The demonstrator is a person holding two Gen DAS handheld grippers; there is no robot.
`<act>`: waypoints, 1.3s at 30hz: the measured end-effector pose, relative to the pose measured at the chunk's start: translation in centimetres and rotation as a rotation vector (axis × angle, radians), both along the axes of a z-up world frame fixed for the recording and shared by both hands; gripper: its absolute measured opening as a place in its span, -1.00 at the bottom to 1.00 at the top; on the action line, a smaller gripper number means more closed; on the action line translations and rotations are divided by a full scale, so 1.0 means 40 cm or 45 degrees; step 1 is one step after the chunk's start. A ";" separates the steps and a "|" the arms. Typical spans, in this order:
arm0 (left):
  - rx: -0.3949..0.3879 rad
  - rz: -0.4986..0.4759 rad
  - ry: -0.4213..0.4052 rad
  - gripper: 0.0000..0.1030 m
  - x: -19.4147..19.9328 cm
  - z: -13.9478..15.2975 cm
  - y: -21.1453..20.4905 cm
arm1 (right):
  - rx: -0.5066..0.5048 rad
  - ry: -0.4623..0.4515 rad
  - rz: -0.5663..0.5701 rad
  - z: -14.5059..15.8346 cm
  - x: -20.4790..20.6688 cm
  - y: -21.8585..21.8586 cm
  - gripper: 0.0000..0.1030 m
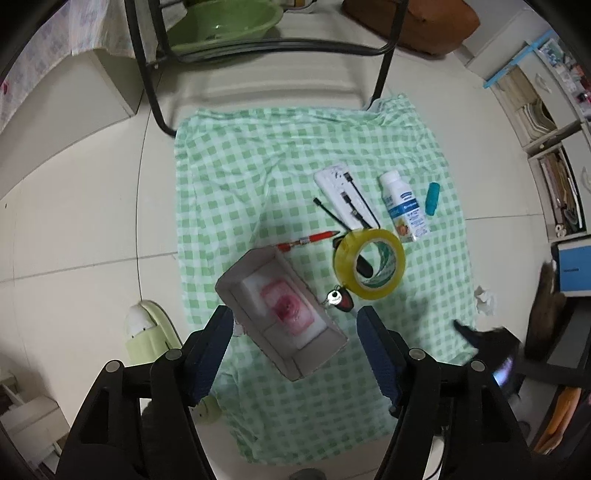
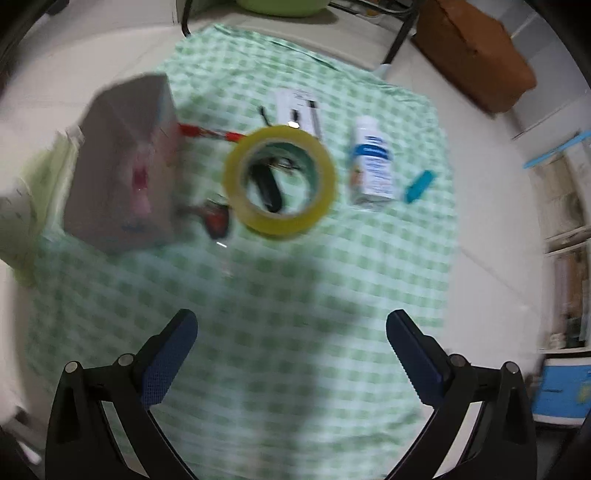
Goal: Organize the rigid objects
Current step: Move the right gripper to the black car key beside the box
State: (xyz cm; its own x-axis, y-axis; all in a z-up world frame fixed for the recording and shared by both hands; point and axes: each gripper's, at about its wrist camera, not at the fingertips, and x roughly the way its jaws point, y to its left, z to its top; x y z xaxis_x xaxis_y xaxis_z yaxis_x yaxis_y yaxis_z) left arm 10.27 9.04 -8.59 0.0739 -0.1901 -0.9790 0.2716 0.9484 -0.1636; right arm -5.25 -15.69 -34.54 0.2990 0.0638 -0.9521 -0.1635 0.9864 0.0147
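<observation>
A green checked cloth (image 1: 266, 173) lies on the floor with loose objects on it. A grey cardboard box (image 1: 280, 314) with a pink and white item inside sits at the cloth's near left; it also shows in the right wrist view (image 2: 122, 166). A yellow tape roll (image 1: 369, 264) (image 2: 280, 181), a red pen (image 1: 308, 240), a red key fob (image 1: 341, 300), a white power strip with black cables (image 1: 345, 197), a white bottle (image 1: 404, 206) (image 2: 371, 162) and a teal cap (image 1: 432, 197) (image 2: 419, 186) lie around it. My left gripper (image 1: 295, 325) is open above the box. My right gripper (image 2: 291, 332) is open and empty above bare cloth.
A black metal chair frame (image 1: 155, 74) with a green basin (image 1: 221, 22) stands beyond the cloth. A brown bag (image 1: 410, 22) sits at the back right. Shelves with books (image 1: 546, 140) line the right. A pale green slipper (image 1: 147, 332) lies left of the cloth.
</observation>
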 end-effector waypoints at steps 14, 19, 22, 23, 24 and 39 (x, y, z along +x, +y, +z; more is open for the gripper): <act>0.138 -0.015 0.006 0.43 -0.031 0.021 0.039 | 0.351 0.190 -0.179 -0.211 0.178 0.069 0.19; 0.170 0.011 -0.013 0.43 -0.014 0.028 0.058 | 0.316 0.179 -0.149 -0.220 0.226 0.101 0.06; 0.200 0.014 -0.037 0.43 -0.019 0.033 0.056 | 0.270 0.183 -0.107 -0.216 0.232 0.113 -0.13; 0.198 0.020 -0.032 0.43 -0.021 0.033 0.054 | 0.269 0.192 -0.092 -0.215 0.228 0.114 -0.39; 0.193 0.024 -0.023 0.43 -0.021 0.032 0.050 | 0.270 0.206 -0.088 -0.215 0.226 0.115 -0.44; 0.168 -0.119 -0.049 0.43 -0.059 0.047 -0.024 | 0.523 0.038 -0.185 0.034 0.103 0.024 -0.86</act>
